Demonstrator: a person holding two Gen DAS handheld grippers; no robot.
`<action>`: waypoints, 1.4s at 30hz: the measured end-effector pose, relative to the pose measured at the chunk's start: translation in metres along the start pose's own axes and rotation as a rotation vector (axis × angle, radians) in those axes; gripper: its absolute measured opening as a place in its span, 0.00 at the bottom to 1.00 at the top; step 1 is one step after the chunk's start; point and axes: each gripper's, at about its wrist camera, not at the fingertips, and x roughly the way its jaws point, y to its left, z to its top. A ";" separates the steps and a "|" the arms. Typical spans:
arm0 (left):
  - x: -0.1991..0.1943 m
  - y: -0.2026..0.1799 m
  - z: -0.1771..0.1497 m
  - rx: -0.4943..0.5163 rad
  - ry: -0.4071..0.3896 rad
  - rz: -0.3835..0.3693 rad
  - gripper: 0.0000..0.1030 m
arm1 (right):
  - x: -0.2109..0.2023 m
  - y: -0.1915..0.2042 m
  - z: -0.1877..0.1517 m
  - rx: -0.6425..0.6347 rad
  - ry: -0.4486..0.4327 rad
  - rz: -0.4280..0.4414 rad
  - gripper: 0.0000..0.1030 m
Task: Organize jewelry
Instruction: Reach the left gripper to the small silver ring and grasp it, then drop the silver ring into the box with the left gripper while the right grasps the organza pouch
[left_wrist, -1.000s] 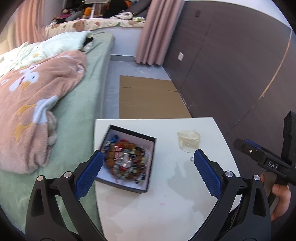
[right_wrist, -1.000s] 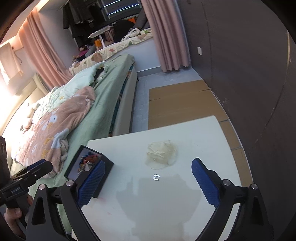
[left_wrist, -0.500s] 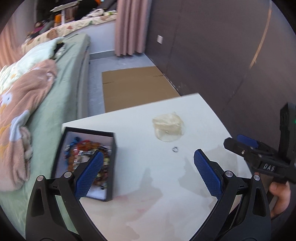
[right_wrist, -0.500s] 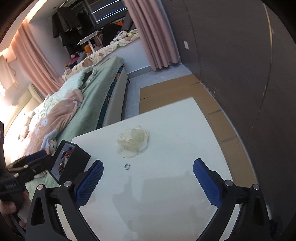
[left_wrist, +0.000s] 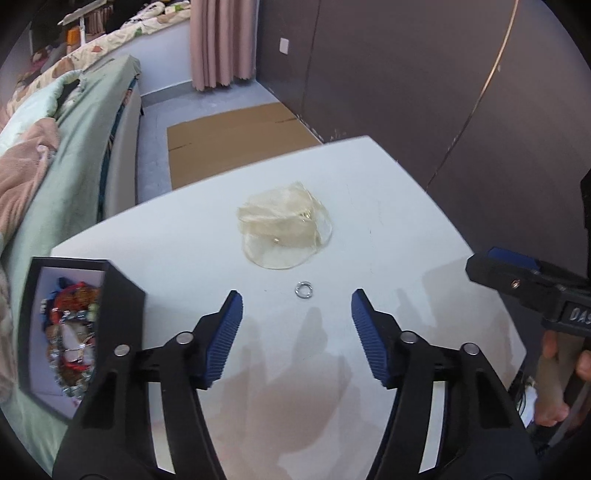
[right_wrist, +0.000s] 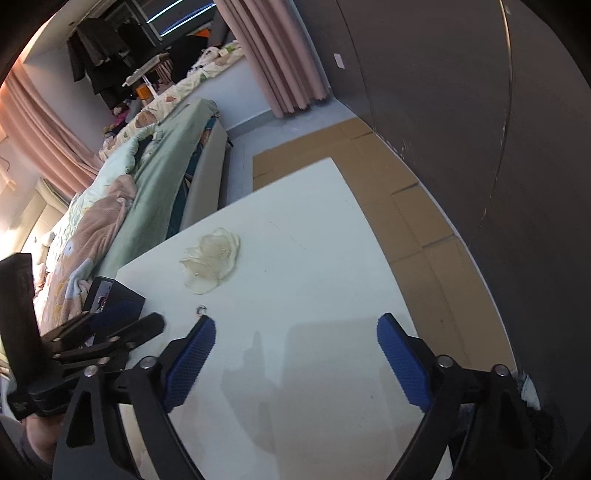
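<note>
White bench (left_wrist: 388, 206) surface carries three items. A small silver ring (left_wrist: 303, 289) lies flat on the bench, just short of a crumpled translucent organza pouch (left_wrist: 284, 230), apart from it. A black open-topped jewellery box (left_wrist: 74, 332) stands at the bench's left edge, filled with a tangle of beaded bracelets (left_wrist: 72, 332) in red, orange and silver.

Left gripper (left_wrist: 297, 317) points steeply down at the bench. Its jaws have just been closing and now stand at a medium gap with nothing between the blue ribbed pads (left_wrist: 225, 339). The ring lies just beyond the fingertips, roughly on the centre line between them, untouched.

Right gripper (right_wrist: 295, 354) also points down over the near right part of the bench. Its jaws have just been narrowing slightly yet remain wide, empty, with bare bench between them. In the right wrist view the ring (right_wrist: 201, 309) sits just beyond the tip of the left-hand pad, and the pouch (right_wrist: 212, 258) lies farther off. The box (right_wrist: 110, 299) is partly hidden there behind the left gripper's black frame.

A person's hand (left_wrist: 557, 380) grips the right gripper's handle at the right edge of the left wrist view.

Off the bench: a bed (left_wrist: 74, 155) with green sheet and pink blanket to the left, flattened cardboard (left_wrist: 236, 136) on the floor beyond, a dark panelled wall (left_wrist: 424, 81) to the right.
</note>
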 end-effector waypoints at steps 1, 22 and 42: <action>0.004 -0.001 -0.001 0.001 0.005 0.000 0.56 | 0.002 -0.001 0.000 0.003 0.007 -0.005 0.80; 0.037 -0.007 0.002 0.021 0.040 0.036 0.12 | 0.014 -0.003 0.003 0.009 0.045 -0.010 0.70; -0.050 0.062 0.006 -0.128 -0.082 0.069 0.11 | 0.056 0.082 0.020 -0.213 0.043 0.086 0.52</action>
